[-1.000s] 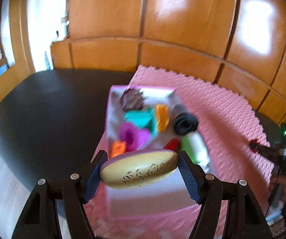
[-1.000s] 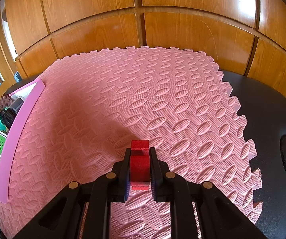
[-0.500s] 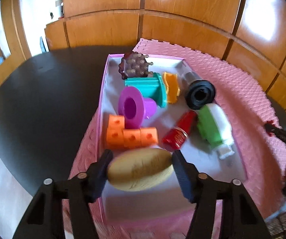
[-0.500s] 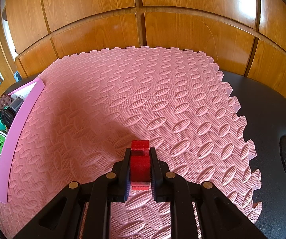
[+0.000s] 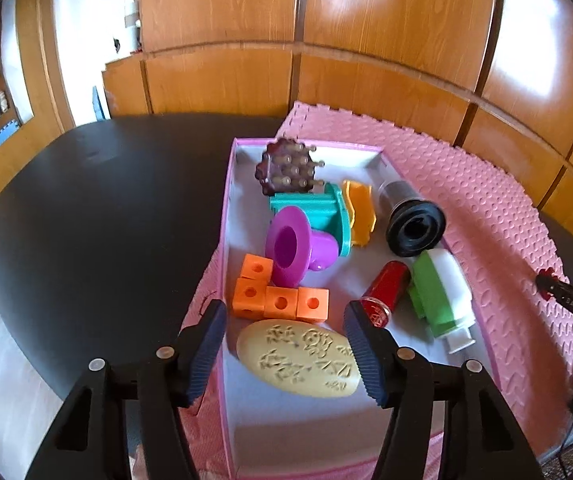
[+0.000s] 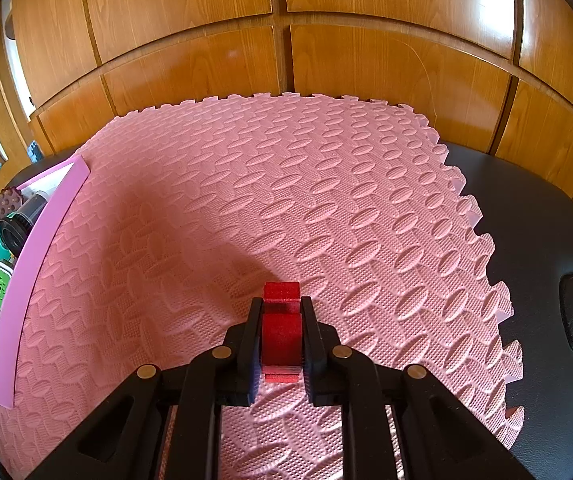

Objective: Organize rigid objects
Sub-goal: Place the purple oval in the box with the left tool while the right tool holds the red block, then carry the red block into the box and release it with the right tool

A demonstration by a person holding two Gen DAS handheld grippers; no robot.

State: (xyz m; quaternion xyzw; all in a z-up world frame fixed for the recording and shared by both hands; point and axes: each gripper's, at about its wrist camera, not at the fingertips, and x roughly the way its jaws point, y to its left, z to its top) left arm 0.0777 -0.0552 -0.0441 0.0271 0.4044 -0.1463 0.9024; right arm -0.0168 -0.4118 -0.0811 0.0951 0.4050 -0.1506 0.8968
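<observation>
**Yellow oval lying in the box, red block clamped over the mat**

Left wrist view: the left gripper [image 5: 284, 344] hangs over the near end of the pink box [image 5: 225, 216], its jaws opening, with the yellow oval piece [image 5: 298, 358] between them. The oval lies flat on the box floor; a gap shows on its left side, while the right pad sits just at its edge (contact there cannot be told). Beyond it lie an orange block piece [image 5: 280, 300], a purple flanged piece [image 5: 298, 246], a teal piece [image 5: 318, 212], a brown studded ball [image 5: 286, 170], a black cylinder [image 5: 414, 224], a red can [image 5: 386, 292] and a green-and-white item [image 5: 440, 296].

Right wrist view: the right gripper [image 6: 280, 338] is closed on a red block [image 6: 281, 330], held upright just above the pink foam mat [image 6: 286, 184]. The box edge runs along the left, well apart.
</observation>
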